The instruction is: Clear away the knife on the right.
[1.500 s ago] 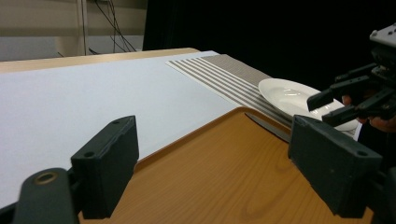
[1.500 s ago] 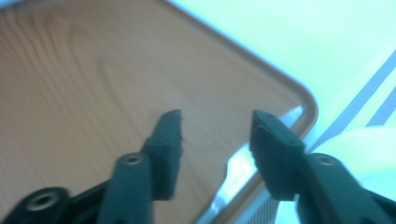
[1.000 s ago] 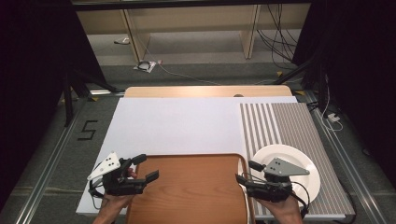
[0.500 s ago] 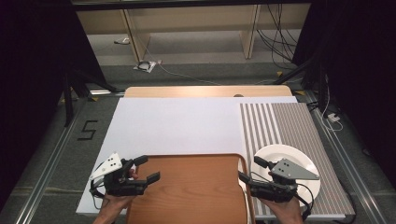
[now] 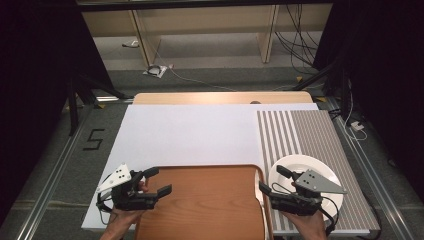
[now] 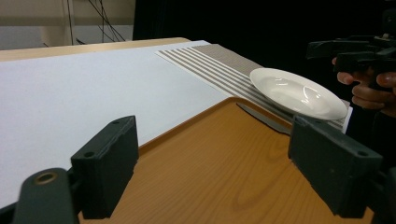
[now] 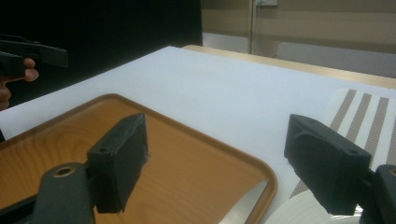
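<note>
A brown wooden tray (image 5: 205, 200) lies at the table's near edge on a white sheet (image 5: 200, 130). To its right a white plate (image 5: 300, 165) rests on a striped placemat (image 5: 295, 130). A knife (image 6: 264, 119) lies along the tray's right rim, beside the plate. My left gripper (image 5: 159, 181) hovers open over the tray's left edge, nothing between its jaws. My right gripper (image 5: 273, 180) is open too, held over the gap between tray and plate. In the left gripper view the tray (image 6: 210, 158) lies between the jaws. The knife blade (image 7: 243, 205) shows low in the right gripper view.
The wooden table's far edge (image 5: 220, 97) shows beyond the white sheet. Cables (image 5: 160, 70) lie on the floor behind the table. A metal rail (image 5: 55, 170) runs along the left side, and dark curtains close in both sides.
The right gripper has drifted slightly toward the near edge and to the right over the plate. The left gripper has hardly moved. Both jaws stay open.
</note>
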Motion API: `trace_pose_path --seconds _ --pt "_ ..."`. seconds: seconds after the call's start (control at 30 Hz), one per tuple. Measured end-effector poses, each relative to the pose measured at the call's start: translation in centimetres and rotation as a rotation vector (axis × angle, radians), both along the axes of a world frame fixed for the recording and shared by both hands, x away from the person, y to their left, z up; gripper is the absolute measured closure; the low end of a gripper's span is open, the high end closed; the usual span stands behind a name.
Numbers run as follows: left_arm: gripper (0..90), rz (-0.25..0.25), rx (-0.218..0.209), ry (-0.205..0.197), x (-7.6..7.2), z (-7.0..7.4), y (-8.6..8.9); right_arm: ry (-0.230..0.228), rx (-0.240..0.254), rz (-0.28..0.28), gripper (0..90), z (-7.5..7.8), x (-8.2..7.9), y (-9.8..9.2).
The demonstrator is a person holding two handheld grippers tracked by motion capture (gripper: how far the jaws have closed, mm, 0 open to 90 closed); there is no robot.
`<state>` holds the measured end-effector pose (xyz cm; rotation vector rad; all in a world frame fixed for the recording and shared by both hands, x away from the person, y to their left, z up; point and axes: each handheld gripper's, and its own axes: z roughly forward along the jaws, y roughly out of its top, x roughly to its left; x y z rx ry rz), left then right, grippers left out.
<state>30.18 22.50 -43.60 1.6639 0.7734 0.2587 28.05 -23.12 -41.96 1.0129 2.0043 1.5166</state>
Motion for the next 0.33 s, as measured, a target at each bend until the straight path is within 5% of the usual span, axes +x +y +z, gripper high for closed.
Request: trace_pose_path --seconds 0.33 --pt "16.2 0.003 -0.001 -0.002 -0.01 0.04 0.07 -0.005 -0.005 0.007 20.3 -0.03 -0.01 0.14"
